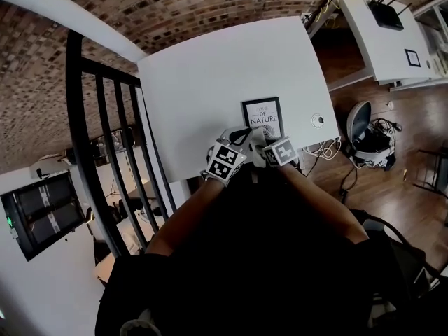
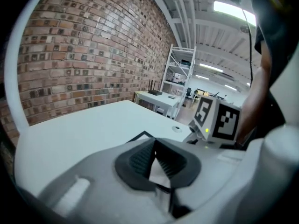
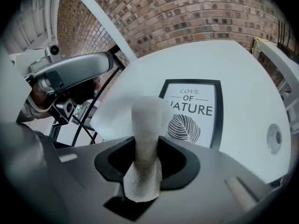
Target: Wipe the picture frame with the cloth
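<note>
The black picture frame (image 1: 262, 117), with a "LOVE OF NATURE" print and a leaf drawing, lies flat on the white table (image 1: 210, 75) near its front edge. In the right gripper view the picture frame (image 3: 194, 113) lies just beyond the jaws. My right gripper (image 3: 147, 160) is shut on the white cloth (image 3: 145, 139), which stands up as a folded roll and spreads out to the left. My left gripper (image 2: 156, 164) is shut with a white corner of the cloth (image 2: 159, 174) between its pads. Both grippers (image 1: 238, 137) (image 1: 259, 144) meet at the frame's near edge.
A black metal railing (image 1: 105, 117) runs along the table's left side. A round cable grommet (image 1: 317, 120) sits right of the frame. A second white desk (image 1: 388, 40) with a router stands at the upper right. Cables and a chair base (image 1: 367, 135) lie on the wooden floor.
</note>
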### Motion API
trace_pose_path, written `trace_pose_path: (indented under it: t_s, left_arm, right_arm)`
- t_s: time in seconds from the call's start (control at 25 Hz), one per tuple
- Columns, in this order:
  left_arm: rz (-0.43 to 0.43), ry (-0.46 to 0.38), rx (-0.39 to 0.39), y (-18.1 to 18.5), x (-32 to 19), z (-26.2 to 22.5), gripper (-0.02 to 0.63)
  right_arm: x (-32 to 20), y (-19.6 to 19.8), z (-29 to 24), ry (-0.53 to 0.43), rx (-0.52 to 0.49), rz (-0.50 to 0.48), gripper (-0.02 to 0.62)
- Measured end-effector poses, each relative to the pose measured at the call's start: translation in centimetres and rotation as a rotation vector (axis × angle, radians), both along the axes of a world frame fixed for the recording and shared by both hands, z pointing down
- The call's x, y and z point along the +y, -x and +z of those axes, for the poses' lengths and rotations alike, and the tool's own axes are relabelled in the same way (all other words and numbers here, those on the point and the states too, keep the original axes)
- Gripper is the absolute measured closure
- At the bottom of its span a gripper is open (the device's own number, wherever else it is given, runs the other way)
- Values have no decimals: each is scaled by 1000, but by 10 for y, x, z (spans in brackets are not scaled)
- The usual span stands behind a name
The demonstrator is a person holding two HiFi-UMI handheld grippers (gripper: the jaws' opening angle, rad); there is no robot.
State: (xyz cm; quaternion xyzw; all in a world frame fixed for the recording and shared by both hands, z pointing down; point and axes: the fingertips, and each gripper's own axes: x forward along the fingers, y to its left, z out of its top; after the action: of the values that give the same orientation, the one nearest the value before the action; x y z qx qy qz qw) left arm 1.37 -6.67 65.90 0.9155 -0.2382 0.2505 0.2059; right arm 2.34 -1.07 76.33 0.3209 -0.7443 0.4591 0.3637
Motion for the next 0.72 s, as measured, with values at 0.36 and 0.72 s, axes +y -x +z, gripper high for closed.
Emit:
trace_pose_path:
  t_s: [0.36, 0.72]
  left_arm:
    - [25, 21, 7, -10, 3, 5, 604]
    - [24, 5, 14, -10, -3, 0, 604]
  right_arm:
    - [0, -71, 11, 2, 96, 139, 448]
    - [-17, -98, 16, -35, 108, 150, 446]
